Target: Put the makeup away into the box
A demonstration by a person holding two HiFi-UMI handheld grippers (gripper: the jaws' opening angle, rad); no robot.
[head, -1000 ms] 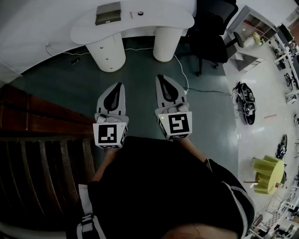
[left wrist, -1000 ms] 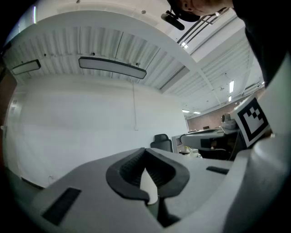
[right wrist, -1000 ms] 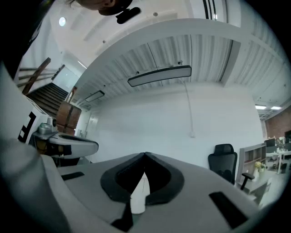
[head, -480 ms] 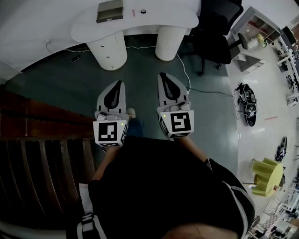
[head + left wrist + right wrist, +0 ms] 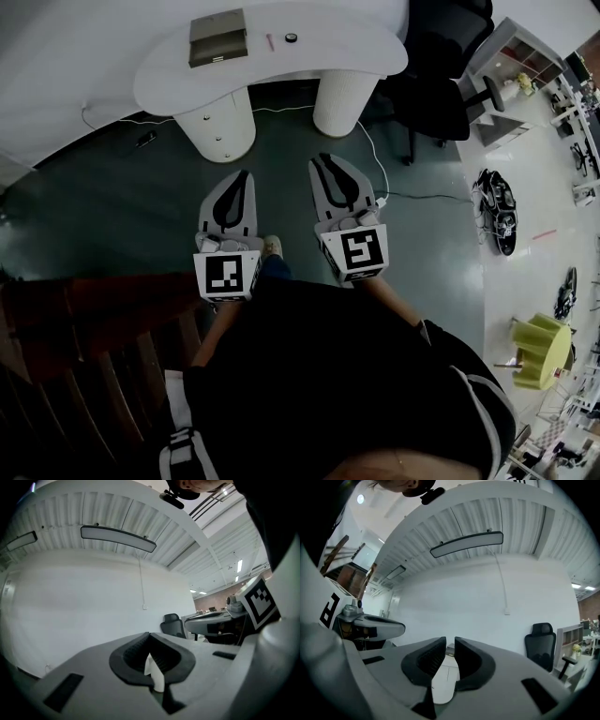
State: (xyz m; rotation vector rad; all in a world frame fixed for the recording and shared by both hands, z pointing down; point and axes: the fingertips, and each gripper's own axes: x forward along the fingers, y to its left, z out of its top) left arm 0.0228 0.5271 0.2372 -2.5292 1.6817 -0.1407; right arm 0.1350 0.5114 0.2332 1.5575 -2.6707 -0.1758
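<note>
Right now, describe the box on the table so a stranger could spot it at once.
Look at the curved white table on two round legs. On its left part lies the box, a flat grey-brown rectangle. Its neighbours are far smaller: a thin reddish stick and a black disc.

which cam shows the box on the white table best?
Head view: the box lies whole on the white table, seen from above. Right gripper view shows at most a sliver between its jaws; left gripper view shows none.
</note>
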